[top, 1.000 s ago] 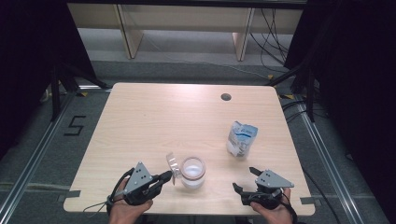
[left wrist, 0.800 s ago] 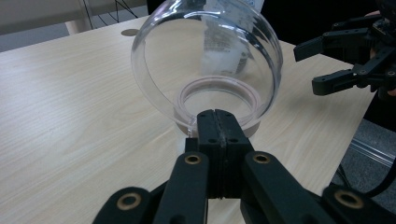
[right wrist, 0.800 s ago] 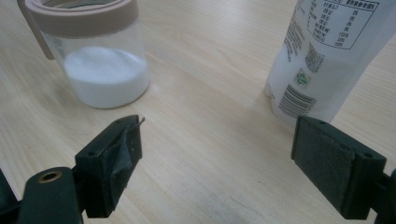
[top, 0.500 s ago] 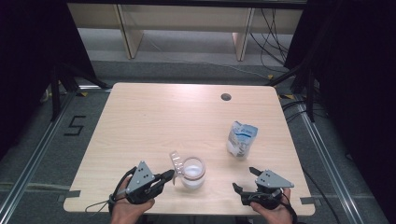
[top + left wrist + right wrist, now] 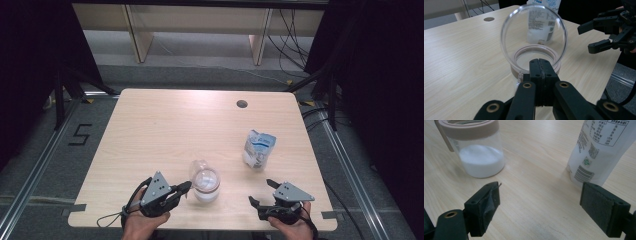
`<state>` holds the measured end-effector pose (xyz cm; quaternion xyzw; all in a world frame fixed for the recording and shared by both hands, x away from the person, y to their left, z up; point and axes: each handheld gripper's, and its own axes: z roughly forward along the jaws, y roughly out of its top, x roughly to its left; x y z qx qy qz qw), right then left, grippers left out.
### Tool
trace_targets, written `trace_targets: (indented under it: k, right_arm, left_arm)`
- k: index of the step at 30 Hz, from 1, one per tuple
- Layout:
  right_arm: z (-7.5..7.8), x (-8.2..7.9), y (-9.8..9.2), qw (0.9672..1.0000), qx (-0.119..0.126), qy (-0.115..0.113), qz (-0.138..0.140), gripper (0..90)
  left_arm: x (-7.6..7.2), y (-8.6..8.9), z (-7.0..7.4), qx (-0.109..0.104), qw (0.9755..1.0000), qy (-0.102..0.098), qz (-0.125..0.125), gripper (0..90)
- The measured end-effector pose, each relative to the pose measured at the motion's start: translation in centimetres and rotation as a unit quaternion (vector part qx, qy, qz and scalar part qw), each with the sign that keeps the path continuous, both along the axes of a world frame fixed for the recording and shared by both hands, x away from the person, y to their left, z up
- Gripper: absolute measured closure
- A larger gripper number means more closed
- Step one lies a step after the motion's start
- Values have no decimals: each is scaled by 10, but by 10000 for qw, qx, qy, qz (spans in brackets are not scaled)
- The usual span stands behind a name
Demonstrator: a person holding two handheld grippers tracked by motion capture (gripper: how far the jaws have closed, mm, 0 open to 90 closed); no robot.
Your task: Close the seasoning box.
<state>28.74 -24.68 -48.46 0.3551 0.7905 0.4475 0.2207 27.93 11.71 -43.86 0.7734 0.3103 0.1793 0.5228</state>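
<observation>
A clear jar (image 5: 206, 186) with a pink rim (image 5: 558, 66) holds white powder (image 5: 481, 160) and stands near the table's front edge. Its round clear lid (image 5: 534, 32) is hinged up on edge over the mouth. My left gripper (image 5: 185, 188) is shut on the lid's near rim, and its fingertips (image 5: 539, 63) are pressed together there. A white printed pouch (image 5: 258, 148) stands upright to the right of the jar. My right gripper (image 5: 261, 191) rests open near the front edge, its jaws (image 5: 541, 195) wide apart with nothing between them.
The light wooden table (image 5: 165, 130) has a round cable hole (image 5: 242, 104) at the back right. The right gripper (image 5: 586, 37) sits close to the right of the jar. Wooden shelving legs and cables stand on the floor beyond the table.
The raised lid has shifted slightly to the right, toward the jar's mouth, in the left gripper's hold. The right gripper has stayed in place.
</observation>
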Motion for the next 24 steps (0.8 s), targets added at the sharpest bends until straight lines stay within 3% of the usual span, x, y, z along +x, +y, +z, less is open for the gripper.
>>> trace_targets:
  k: [5,10,11,13,16,24]
  right_arm:
    - [0,-1,0,10000,14,31,-9,173]
    - [0,0,0,10000,2,-36,5,173]
    - [1,-1,0,9999,62,94,-7,173]
    - [1,0,-1,10000,54,0,29,173]
    - [1,0,-1,9999,82,60,29,173]
    - [2,0,-2,9998,176,55,36,175]
  left_arm:
    - [2,0,-2,-73,9999,62,-79,858]
    - [0,5,-5,-219,9994,237,-100,626]
    - [-1,6,-5,-209,9994,263,-66,575]
    - [-1,8,-7,-221,9994,265,-47,487]
    - [-2,11,-7,-265,9989,389,2,384]
    - [-10,20,-17,-171,9982,563,112,270]
